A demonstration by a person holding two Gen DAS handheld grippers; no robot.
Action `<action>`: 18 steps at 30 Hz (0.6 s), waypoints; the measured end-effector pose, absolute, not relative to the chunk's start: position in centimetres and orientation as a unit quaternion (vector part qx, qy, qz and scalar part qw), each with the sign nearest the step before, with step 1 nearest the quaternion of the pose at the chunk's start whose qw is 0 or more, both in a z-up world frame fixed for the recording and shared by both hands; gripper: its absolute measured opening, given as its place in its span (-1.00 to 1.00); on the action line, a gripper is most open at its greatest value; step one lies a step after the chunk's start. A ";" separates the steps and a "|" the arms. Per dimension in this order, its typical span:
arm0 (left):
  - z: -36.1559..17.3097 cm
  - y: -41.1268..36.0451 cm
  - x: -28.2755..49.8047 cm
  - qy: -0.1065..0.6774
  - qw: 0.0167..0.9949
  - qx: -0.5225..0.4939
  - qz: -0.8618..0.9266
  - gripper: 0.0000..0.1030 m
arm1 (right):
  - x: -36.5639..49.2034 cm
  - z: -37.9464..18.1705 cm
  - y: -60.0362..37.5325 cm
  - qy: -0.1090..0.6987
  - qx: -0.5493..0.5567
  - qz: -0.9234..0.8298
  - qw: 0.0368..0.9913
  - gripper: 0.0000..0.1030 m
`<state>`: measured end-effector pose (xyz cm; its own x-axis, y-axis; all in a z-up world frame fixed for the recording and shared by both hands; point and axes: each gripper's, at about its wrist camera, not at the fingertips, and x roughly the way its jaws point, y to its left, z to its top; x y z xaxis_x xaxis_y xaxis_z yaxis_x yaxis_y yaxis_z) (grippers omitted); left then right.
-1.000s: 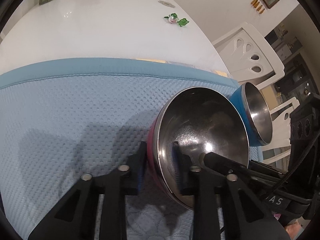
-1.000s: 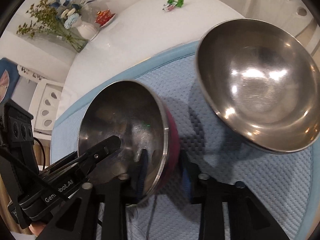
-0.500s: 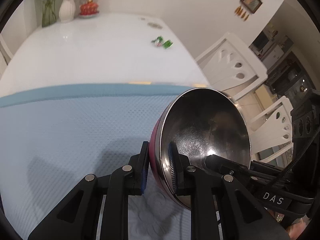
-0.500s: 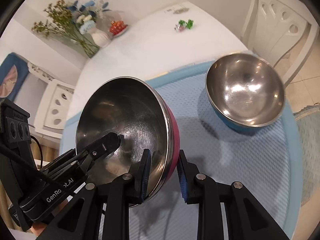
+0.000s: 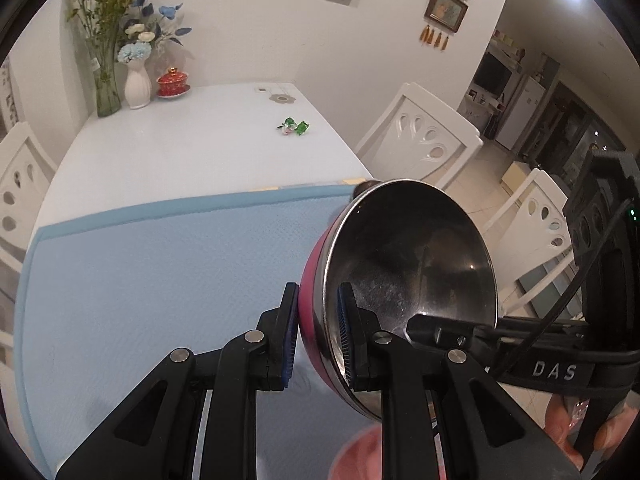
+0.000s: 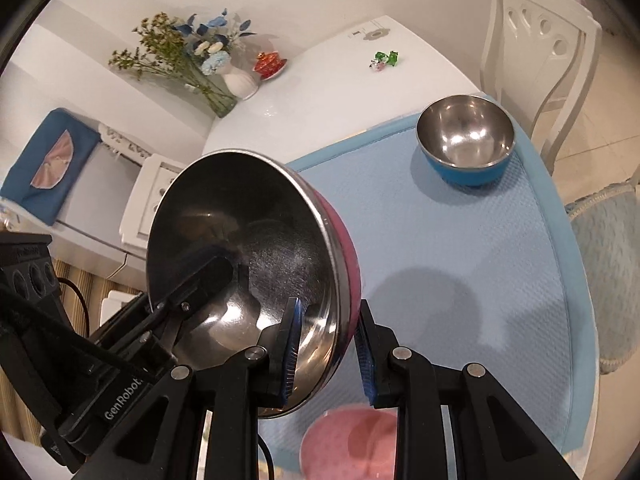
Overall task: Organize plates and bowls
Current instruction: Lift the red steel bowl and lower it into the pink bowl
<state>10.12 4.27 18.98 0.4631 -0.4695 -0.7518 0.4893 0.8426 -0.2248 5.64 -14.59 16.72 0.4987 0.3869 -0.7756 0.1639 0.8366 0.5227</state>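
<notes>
Clearly both tongs are clamped on one pink bowl [image 5: 404, 276], held in the air above the surface. The left tongs [image 5: 318, 334] pinch its rim with one pad on the pink outside and the other on the steel inside; the right tongs [image 6: 326, 354] grip the opposite part of the rim in the same way, one pad inside, one outside. The bowl [image 6: 256, 264] is tilted steeply, its mouth turned toward the left tongs' side rather than upward.

Farther out, a blue bowl [image 6: 466, 140] stands upright on the blue mat [image 6: 460, 248], near its far right corner and well apart from the lifted one. A pink shape [image 6: 352, 440] shows below the tongs; what it is I cannot tell.

The step in hand looks like carrying the pink bowl toward the blue one, perhaps to nest them. To do it well, level the bowl first, keep both grips moving together so the rim does not twist, and bring it down centred over the blue bowl's opening. Let one side go only once the bowl is seated. Steel rims are slippery, so a lopsided release could tip it.
</notes>
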 end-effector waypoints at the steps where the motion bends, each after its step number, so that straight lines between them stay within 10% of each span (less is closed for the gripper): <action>1: 19.1 4.5 9.4 0.436 0.856 0.010 -0.278 -0.70 | 5.1 16.8 -14.5 0.498 0.284 0.073 0.816 -0.51; 18: 17.4 6.3 2.4 0.468 0.836 -0.020 -0.285 -0.70 | -1.6 16.9 -14.4 0.510 0.300 0.086 0.802 -0.51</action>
